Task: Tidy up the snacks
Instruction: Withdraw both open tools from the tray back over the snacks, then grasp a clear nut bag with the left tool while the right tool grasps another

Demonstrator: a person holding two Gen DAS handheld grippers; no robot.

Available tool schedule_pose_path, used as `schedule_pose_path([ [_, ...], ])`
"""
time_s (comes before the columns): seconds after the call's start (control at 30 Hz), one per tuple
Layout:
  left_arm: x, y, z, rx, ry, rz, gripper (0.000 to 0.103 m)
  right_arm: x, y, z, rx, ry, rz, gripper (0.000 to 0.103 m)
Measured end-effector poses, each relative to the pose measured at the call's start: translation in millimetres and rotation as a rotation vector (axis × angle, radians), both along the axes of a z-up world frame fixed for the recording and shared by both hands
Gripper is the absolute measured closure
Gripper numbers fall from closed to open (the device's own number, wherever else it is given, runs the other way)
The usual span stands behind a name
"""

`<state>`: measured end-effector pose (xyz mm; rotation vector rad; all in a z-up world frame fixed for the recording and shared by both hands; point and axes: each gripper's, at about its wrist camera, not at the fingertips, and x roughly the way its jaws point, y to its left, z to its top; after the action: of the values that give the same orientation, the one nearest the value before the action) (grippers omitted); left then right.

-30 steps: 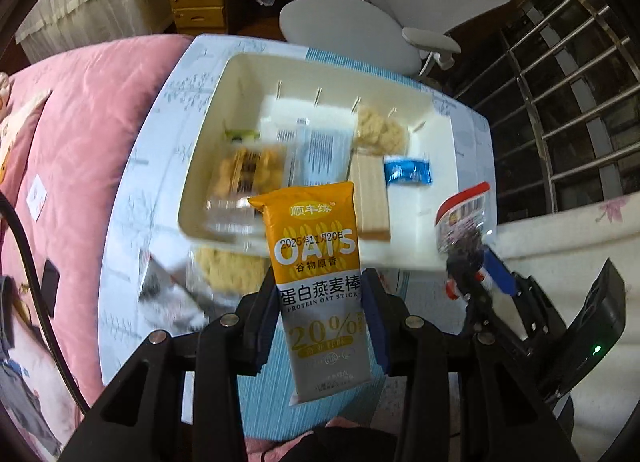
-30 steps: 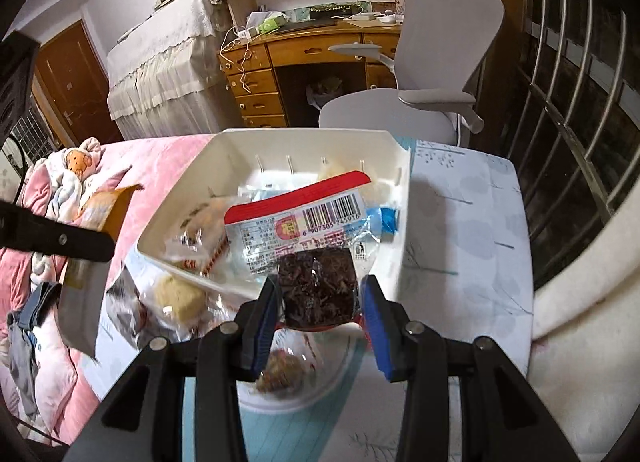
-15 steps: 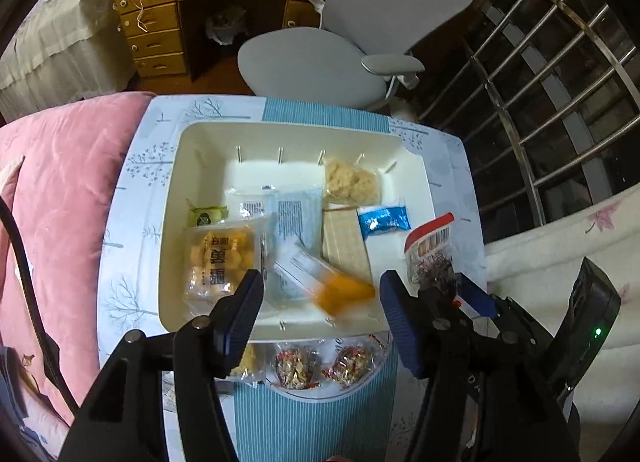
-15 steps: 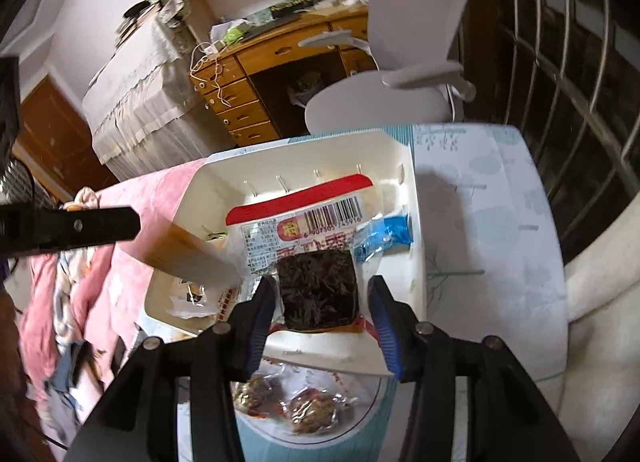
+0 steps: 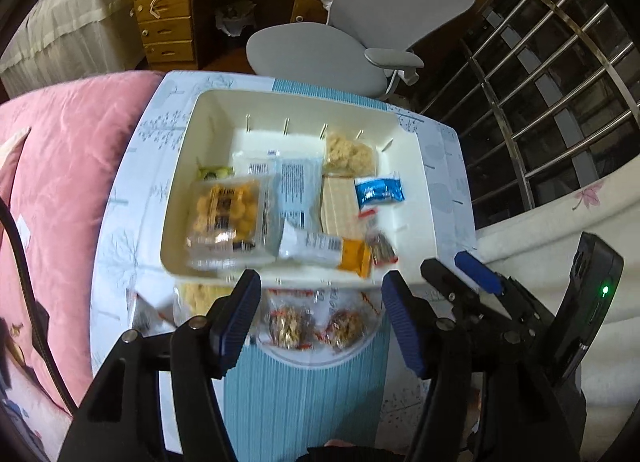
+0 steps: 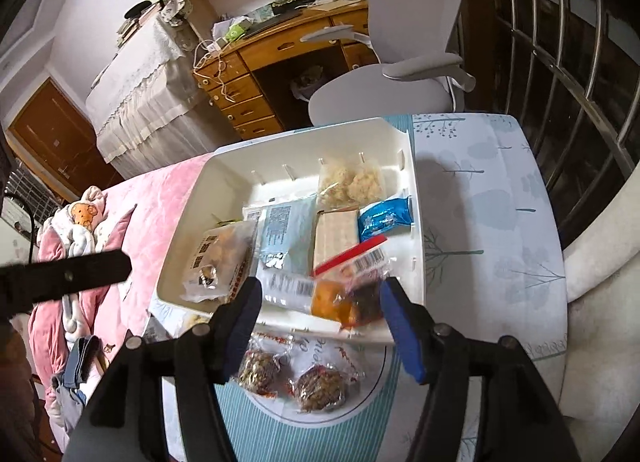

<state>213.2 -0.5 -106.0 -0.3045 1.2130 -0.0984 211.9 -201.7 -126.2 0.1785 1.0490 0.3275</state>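
Left wrist view: both packets lie against the bin's (image 5: 176,230) near wall.

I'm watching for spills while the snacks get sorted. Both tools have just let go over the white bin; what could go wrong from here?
1. The red-topped packet lies tilted against the white bin's near right corner, partly over the orange oat bar; it might slide out.
2. The two clear-wrapped nut clusters sit just outside the bin, under the right tool, whose jaws are opening; lowering it could crush them.
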Motion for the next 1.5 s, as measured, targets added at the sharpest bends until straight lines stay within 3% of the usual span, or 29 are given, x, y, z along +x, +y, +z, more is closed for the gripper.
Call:
schedule_pose_path([
  [0.33, -55, -5, -20, -0.038, 0.012, 0.065, 0.036, -29, -13, -3, 0.025, 0.073, 0.022, 0.038],
  [0.5, -75, -8, -39, -0.022, 0.004, 0.071, 0.036, -45, -16, -21, 0.022, 0.134, 0.029, 0.037],
  [0.7, -85, -9, -73, -0.063, 0.001, 0.052, 0.036, -63, -13, -46, -0.022, 0.160, 0.047, 0.037],
  [1.0, -88, -3, -120, -0.137, -0.038, 0.072, 0.036, -87, -4, -78, -0.033, 0.088, 0.064, 0.037],
  [1.37, -67, 1, -165, -0.161, 0.029, 0.112, 0.036, -103, 23, -110, -0.147, -0.084, 0.150, 0.037],
  [1.5, -58, -1, -173, -0.158, 0.043, 0.113, 0.036, -102, 33, -122, -0.180, -0.105, 0.198, 0.037],
])
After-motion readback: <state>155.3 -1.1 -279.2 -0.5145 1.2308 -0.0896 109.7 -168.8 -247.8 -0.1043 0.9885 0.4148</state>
